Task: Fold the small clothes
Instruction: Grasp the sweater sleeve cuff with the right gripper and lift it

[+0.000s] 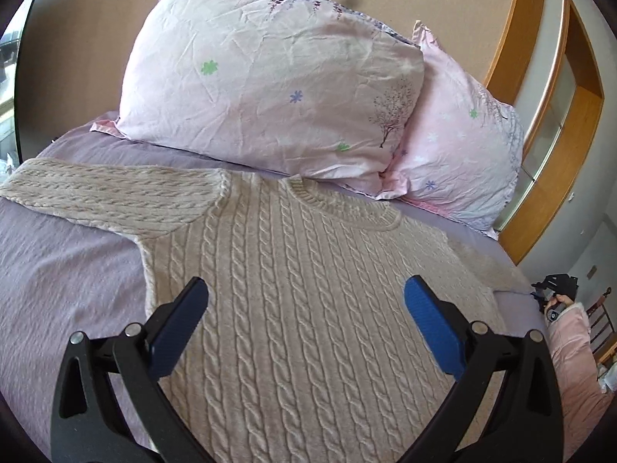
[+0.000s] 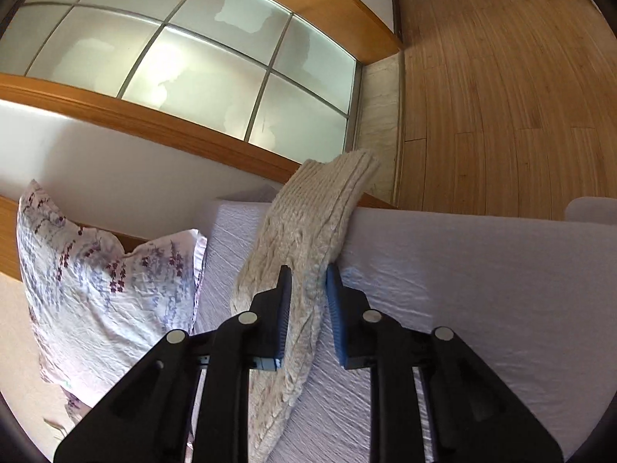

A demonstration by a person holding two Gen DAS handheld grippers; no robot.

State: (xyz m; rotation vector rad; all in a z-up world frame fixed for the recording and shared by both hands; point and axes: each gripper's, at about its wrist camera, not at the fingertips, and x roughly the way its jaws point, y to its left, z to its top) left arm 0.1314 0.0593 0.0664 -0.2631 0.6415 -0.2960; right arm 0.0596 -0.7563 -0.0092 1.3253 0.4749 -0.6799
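Note:
A cream cable-knit sweater (image 1: 308, 277) lies flat on the lilac bed sheet (image 1: 58, 277), collar toward the pillows, its left sleeve (image 1: 108, 189) spread out to the side. My left gripper (image 1: 306, 289) is open and empty, hovering above the sweater's body. My right gripper (image 2: 308, 274) is shut on the sweater's right sleeve (image 2: 308, 223), which is lifted off the sheet (image 2: 482, 289), its cuff reaching past the bed's edge. The right gripper and the hand holding it also show at the far right of the left wrist view (image 1: 555, 289).
Two pale pink floral pillows (image 1: 270, 77) (image 1: 462, 154) lean against the headboard wall behind the sweater. One pillow (image 2: 104, 289) is left of the right gripper. A frosted-glass sliding door (image 2: 193, 58) and wooden floor (image 2: 501, 77) lie beyond the bed's edge.

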